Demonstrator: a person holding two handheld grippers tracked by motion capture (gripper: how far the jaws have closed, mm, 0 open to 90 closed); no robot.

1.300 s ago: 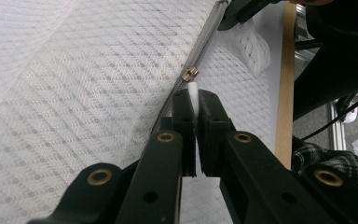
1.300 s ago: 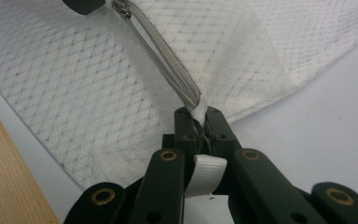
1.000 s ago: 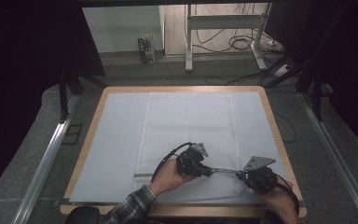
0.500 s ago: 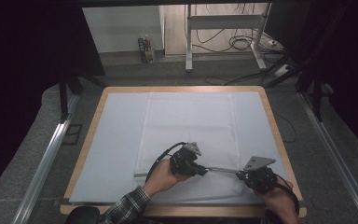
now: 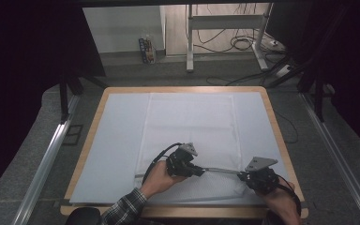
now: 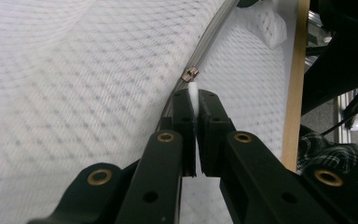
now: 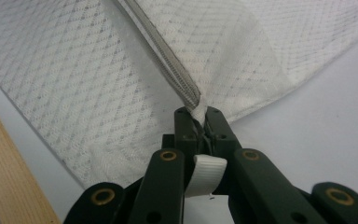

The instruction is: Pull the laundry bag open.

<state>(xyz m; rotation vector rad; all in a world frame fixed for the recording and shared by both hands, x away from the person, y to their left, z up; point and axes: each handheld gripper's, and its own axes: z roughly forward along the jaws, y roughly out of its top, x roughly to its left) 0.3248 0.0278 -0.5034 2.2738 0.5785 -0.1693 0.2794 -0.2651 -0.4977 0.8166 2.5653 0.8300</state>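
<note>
- Table: wood-rimmed, pale sheet over it, mesh bag spread flat at its middle and reaching to the near edge.
- Bag: white netted cloth, long axis running away from the person; near end taken up by both hands.
- Zip: grey line across the bag's near end, stretched taut between the 2 grippers, long axis across the table and dipping slightly toward the right one.
- Left gripper: at the zip's left end, near the bag's middle, aimed along the zip to the right; jaws clenched on a small white tab standing up between the pads.
- Slider: brass, on the zip just ahead of the left tips, apart from them; likely joined to the white tab, though the link is hidden.
- Right gripper: at the zip's right end, by the bag's near right corner, aimed back at the left one; jaws clenched on the zip's end tape, a white loop hanging below the pads.
- Relation that matters: zip lies straight along the line from left tips to right tips, so the right hand serves as anchor and the left, nearer the slider, would do the pulling.
- Judged next: travel along the zip's axis, with tension kept, or the cloth bunches.
</note>
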